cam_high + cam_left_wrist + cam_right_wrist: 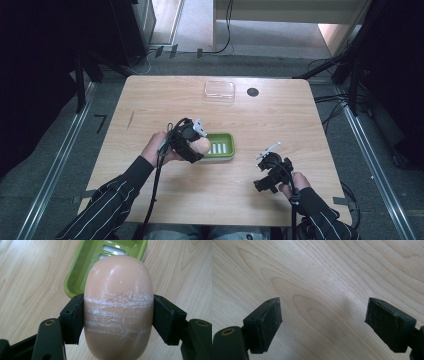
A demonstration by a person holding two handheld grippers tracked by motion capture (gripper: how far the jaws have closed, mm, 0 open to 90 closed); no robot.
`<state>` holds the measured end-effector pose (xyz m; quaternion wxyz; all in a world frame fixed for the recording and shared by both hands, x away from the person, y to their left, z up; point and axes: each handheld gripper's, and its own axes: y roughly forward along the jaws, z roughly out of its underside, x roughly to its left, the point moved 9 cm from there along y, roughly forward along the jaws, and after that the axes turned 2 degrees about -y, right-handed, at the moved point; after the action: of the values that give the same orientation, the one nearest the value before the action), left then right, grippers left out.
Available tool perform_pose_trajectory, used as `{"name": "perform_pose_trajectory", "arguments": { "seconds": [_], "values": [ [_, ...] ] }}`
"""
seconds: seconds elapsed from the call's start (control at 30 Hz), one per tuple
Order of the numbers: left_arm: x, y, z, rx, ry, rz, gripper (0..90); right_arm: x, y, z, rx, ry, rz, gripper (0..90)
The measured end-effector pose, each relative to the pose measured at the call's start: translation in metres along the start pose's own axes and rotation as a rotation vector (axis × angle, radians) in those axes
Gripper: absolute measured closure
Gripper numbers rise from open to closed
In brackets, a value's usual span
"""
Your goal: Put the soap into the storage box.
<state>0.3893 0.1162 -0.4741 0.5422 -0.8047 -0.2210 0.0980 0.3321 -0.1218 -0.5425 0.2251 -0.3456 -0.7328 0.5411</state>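
A peach-coloured oval soap bar (118,305) with white scrape marks sits between the jaws of my left gripper (118,320), which is shut on it. In the high view the soap (202,145) hangs at the left end of a green soap dish (224,146) near the table's middle, with my left gripper (192,144) beside that end. The dish (82,267) lies just beyond the soap in the left gripper view. My right gripper (267,170) is at the front right of the table. Its jaws stand wide apart over bare wood, so the right gripper (323,322) is open with nothing between them.
A clear plastic lid or container (219,90) rests near the table's far edge, with a dark round hole (253,92) to its right. The wooden table (150,100) is bounded by dark floor and cables on all sides.
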Motion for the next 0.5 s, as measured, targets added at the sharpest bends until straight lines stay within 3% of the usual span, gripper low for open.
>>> {"name": "perform_pose_trajectory", "arguments": {
  "seconds": [0.5],
  "values": [
    [0.0045, -0.0032, -0.01, -0.017, 0.014, 0.001, 33.6, -0.0002, 0.0, 0.0001, 0.001, -0.003, 0.0, 14.1]
  ]
}}
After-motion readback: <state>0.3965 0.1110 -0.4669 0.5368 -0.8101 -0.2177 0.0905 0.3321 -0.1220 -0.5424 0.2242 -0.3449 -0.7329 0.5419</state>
